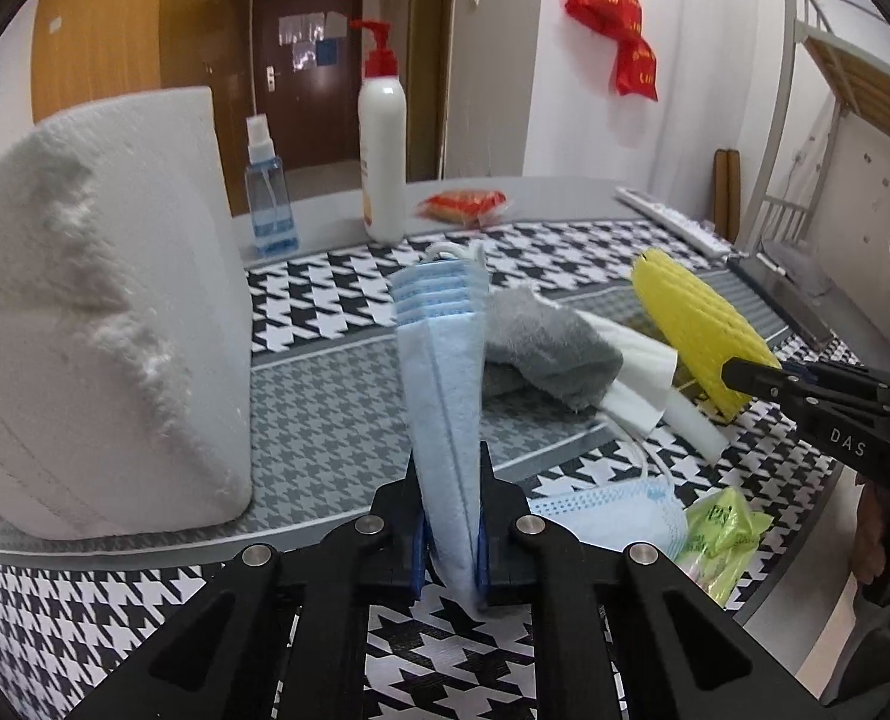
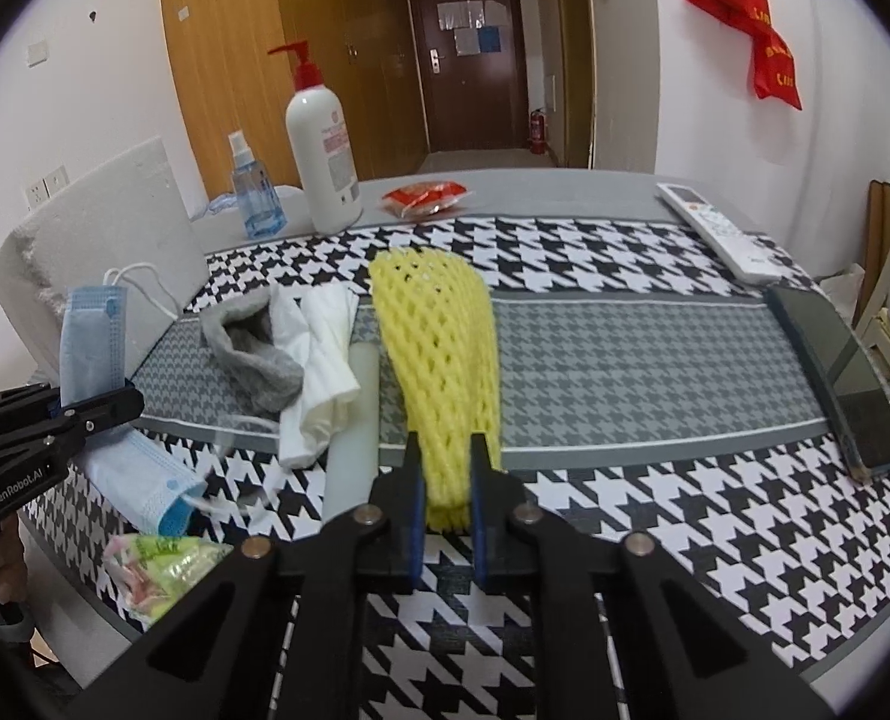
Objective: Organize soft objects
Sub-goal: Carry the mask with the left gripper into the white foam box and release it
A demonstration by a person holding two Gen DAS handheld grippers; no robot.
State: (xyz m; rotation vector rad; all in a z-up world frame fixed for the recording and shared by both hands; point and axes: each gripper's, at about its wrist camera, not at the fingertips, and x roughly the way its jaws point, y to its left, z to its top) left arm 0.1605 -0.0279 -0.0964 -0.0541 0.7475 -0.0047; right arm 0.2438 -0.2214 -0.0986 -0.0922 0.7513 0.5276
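While our left gripper [image 1: 450, 468] squeezes a folded blue mask [image 1: 442, 384], the mask sticks straight up between its two fingers, above the checkered table [image 1: 349, 300]. Our right gripper [image 2: 443, 450] pinches a yellow foam net [image 2: 439, 348], which also stands up between its fingers. A gray sock [image 2: 253, 354], white cloth [image 2: 319, 372] and another mask [image 2: 139, 474] lie on the table between them.

2 close wrist views, both facing the houndstooth table [image 1: 337, 420].
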